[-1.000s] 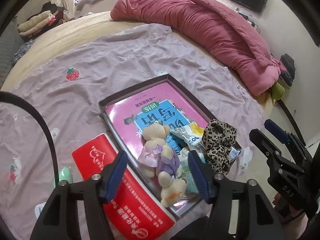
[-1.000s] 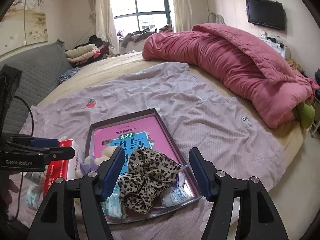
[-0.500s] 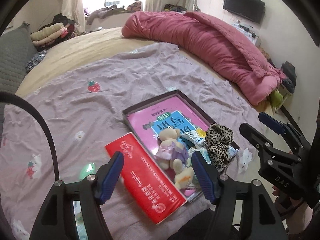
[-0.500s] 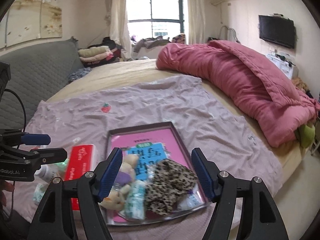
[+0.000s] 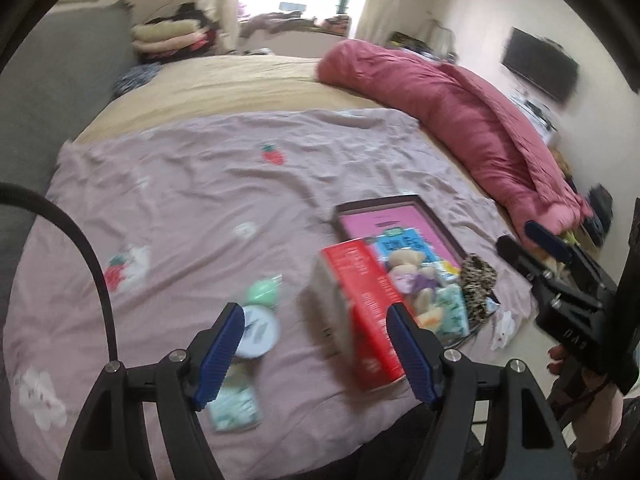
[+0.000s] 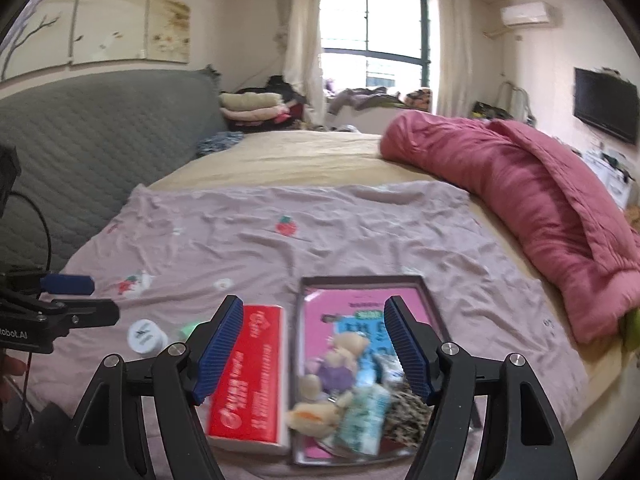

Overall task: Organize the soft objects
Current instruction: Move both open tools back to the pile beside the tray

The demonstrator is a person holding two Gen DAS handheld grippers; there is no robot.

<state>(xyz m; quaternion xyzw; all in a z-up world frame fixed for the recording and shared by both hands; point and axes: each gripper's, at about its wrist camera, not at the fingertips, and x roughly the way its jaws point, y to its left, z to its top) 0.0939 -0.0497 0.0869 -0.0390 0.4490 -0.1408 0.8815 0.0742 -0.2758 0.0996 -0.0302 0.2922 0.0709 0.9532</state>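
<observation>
Both hand-held grippers hang above the near edge of the bed with their blue-padded fingers spread apart and nothing between them: the left gripper [image 5: 316,352] over the lilac sheet [image 5: 192,184], the right gripper [image 6: 314,346] over the red box and the tray.

With the red box [image 6: 250,376] as landmark, going left to right: well to its left lie a round white lid [image 6: 146,337] and, beside that, a small green thing [image 5: 263,292], too blurred to name. Nearer the bed's edge on that same side, a pale green packet [image 5: 234,408] lies flat on the sheet. The red box itself lies on the sheet, its long side touching or just beside the tray's left wall.

Right of the box sits the dark-rimmed tray [image 6: 430,304], lined with a pink and blue printed sheet [image 6: 360,312]. The soft things are heaped at the tray's near end: a small teddy bear [image 6: 340,364] in a purple dress lies closest to the box, then a pale green tissue pack [image 6: 364,416], then a leopard-print scrunchie [image 5: 478,284] against the tray's right side.

Far to the right of the box, a pink quilt [image 6: 532,200] is bunched along the bed's edge.
</observation>
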